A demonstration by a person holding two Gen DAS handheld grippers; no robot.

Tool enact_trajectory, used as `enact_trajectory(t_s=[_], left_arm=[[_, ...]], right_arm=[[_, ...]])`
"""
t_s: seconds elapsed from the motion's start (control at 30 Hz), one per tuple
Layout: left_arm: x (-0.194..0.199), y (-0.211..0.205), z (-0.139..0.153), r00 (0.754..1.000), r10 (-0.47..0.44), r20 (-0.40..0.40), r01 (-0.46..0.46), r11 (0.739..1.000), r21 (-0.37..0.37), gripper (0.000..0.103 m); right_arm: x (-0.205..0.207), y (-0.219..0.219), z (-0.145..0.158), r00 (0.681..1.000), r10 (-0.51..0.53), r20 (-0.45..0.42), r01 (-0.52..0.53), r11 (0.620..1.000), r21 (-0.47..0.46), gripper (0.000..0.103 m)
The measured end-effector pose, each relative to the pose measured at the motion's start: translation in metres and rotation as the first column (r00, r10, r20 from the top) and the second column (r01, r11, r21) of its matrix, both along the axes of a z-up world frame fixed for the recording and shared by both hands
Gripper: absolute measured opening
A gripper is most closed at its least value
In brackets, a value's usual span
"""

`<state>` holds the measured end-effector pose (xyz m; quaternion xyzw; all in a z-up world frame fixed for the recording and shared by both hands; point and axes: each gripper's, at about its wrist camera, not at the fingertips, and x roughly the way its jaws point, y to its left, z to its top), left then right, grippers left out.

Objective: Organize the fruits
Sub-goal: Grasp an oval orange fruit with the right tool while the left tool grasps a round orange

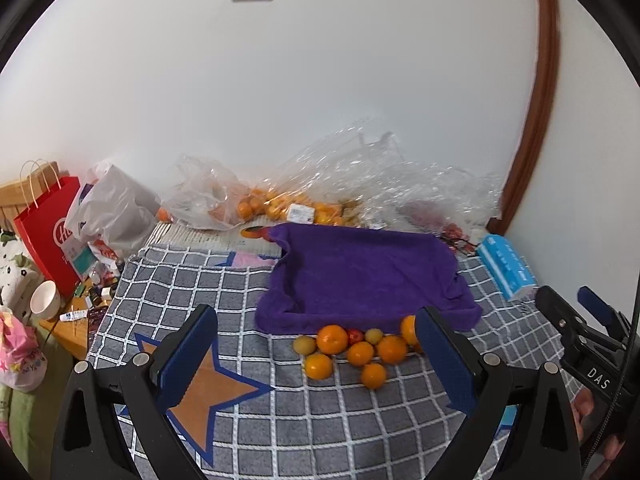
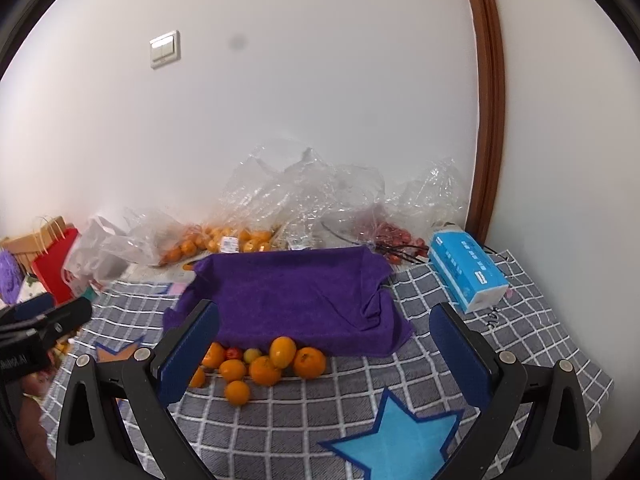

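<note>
A cluster of several oranges (image 1: 352,350) with two yellow-green fruits and a small red one lies on the grey checked cloth (image 1: 280,420), just in front of a purple towel (image 1: 360,276) draped over a raised shape. The cluster also shows in the right wrist view (image 2: 264,364) with the towel (image 2: 288,292) behind it. My left gripper (image 1: 316,356) is open and empty, held short of the fruit. My right gripper (image 2: 324,356) is open and empty, the fruit near its left finger. The right gripper's body shows at the right edge of the left view (image 1: 580,332).
Clear plastic bags (image 1: 280,192) with more oranges lie against the wall behind the towel. A blue tissue pack (image 2: 468,276) sits at the right. A red paper bag (image 1: 48,232), a white bowl (image 1: 44,300) and clutter are at the left. Red fruit in plastic (image 2: 396,236) sits back right.
</note>
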<state>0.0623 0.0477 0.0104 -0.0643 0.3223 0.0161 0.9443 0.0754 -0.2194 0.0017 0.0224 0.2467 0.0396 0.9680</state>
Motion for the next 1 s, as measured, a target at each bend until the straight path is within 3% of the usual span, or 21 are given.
enact_trajectory(t_s=[0.2,0.5,0.67,0.9,1.0], left_arm=[[0.030,0.020,-0.029,0.996,0.058,-0.064,-0.058,0.998,-0.005,0.100],[0.057,0.046,-0.076,0.981,0.094,-0.172,-0.093,0.996,0.011,0.099],[0.062,0.055,-0.094,0.973,0.096,-0.210,-0.097,0.995,0.007,0.099],[0.069,0.052,-0.113,0.971,0.050,-0.234,-0.053,0.999,-0.007,0.099],[0.073,0.047,-0.120,0.970,0.021,-0.242,-0.026,0.999,-0.019,0.098]], right_arm=[[0.038,-0.001,-0.032,0.995,0.018,-0.099,-0.016,1.000,0.021,0.098],[0.080,0.025,-0.096,0.956,0.111,-0.271,-0.102,0.994,0.048,0.070],[0.095,0.045,-0.118,0.938,0.158,-0.309,-0.150,0.987,0.050,0.055],[0.111,0.065,-0.133,0.927,0.172,-0.334,-0.178,0.984,0.014,0.046],[0.113,0.070,-0.138,0.926,0.157,-0.344,-0.179,0.983,-0.032,0.033]])
